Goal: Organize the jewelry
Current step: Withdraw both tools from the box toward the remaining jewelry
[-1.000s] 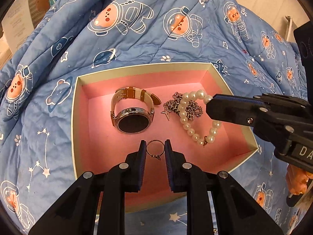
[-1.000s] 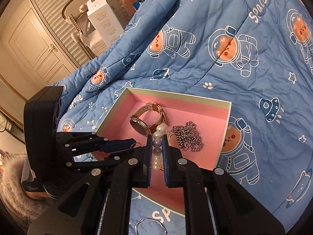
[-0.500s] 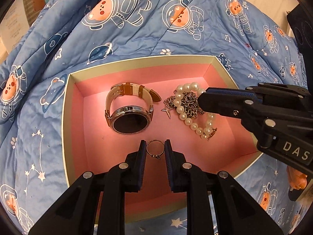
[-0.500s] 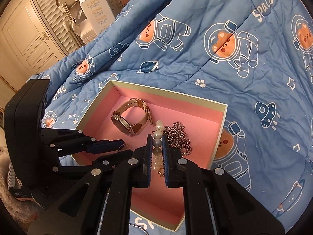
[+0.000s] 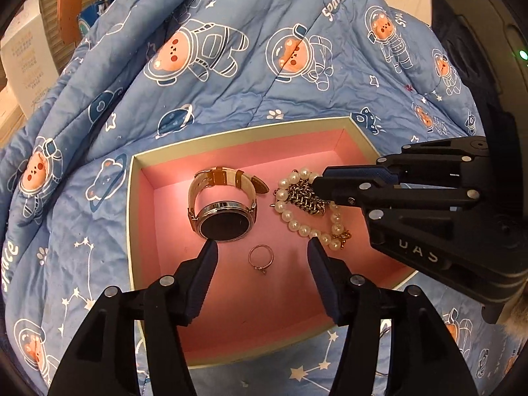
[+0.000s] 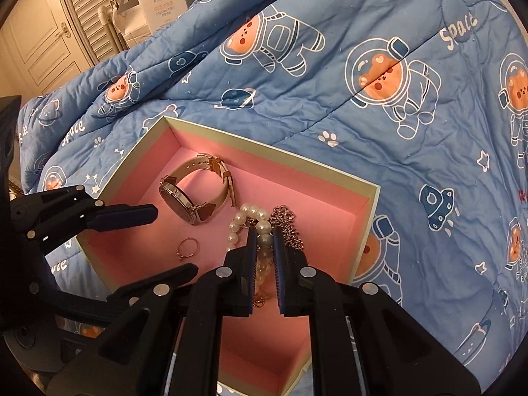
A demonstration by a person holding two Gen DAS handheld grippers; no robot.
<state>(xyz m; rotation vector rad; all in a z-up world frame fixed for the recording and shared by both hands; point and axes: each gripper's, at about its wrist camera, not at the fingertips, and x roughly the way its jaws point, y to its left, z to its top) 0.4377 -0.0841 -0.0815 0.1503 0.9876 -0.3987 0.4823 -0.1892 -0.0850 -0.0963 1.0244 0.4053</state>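
Opening over the ring (image 5: 260, 258), left claw (image 5: 262, 247) holds nothing.

Pink-lined box (image 5: 133, 198) with a cream rim, on a blue quilt (image 5: 231, 99) printed with orange astronaut bears — white pearl bracelet (image 5: 297, 224), silver chain (image 5: 305, 198), beige-strapped watch (image 5: 224, 211) with dark face
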